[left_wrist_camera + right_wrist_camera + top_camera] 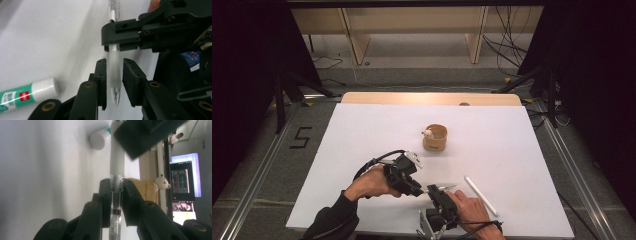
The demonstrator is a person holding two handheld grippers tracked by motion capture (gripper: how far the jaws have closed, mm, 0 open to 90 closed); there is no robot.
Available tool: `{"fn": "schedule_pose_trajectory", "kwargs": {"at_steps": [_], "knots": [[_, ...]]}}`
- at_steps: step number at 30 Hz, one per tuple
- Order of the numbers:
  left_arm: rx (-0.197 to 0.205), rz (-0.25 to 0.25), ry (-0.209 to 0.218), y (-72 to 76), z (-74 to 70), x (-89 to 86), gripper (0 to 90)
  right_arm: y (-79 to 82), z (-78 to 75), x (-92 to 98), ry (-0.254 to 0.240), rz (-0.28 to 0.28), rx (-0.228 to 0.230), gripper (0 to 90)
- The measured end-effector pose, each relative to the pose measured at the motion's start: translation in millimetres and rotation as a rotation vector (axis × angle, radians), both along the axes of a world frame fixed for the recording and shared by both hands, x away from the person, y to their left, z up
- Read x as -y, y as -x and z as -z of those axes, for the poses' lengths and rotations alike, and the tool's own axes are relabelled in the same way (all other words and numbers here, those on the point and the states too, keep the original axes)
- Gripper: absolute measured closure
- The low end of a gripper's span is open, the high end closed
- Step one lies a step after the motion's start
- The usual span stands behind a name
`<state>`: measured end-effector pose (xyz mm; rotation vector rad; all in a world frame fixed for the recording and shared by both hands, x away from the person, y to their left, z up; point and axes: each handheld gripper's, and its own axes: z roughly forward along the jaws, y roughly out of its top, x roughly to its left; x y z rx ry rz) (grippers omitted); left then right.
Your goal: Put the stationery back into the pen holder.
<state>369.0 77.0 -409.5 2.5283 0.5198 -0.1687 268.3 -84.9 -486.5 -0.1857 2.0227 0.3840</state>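
A white sheet covers the table (362, 150). Near its front edge both grippers meet on one pen (114, 72). The right gripper (116, 195) clamps the clear threaded section. The left gripper (114, 82) brackets the frosted barrel, its jaws slightly apart. This looks like a pen being unscrewed or assembled; next likely comes closing and twisting. A smooth white glue stick (30, 92) lies left of the left jaws.

Both grippers matte black: left gripper (112, 82) and right gripper (116, 202) have brass-ringed screws along the jaws. Black cable (377, 159) off left gripper. Dark sleeve (332, 220).
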Motion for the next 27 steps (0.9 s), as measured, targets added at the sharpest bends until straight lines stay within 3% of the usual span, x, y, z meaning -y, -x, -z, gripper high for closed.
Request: {"fn": "schedule_pose_trajectory", "kwargs": {"at_steps": [9, 19, 21, 26, 27], "knots": [[0.019, -0.03, -0.007, 1.5, -4.4, -15.3, 61.3, -1.0, 0.8, 10.3, -0.019, 0.004, -0.013, 79.7], [0.054, -0.141, -0.024, 0.6, 9.1, -40.4, 42.1, -4.8, -8.1, 20.0, -0.128, 0.02, -0.058, 79.6], [0.065, -0.167, 0.014, 0.2, 11.3, -47.0, 39.7, -7.5, -10.8, 22.5, -0.157, 0.029, -0.072, 79.6], [0.075, -0.21, 0.158, 0.8, 13.7, -60.2, 34.6, -16.3, -19.5, 29.9, -0.265, 0.053, -0.136, 79.6], [0.096, -0.227, 0.184, 1.0, 14.1, -62.7, 33.5, -17.9, -20.7, 31.3, -0.283, 0.062, -0.142, 79.6]]}}
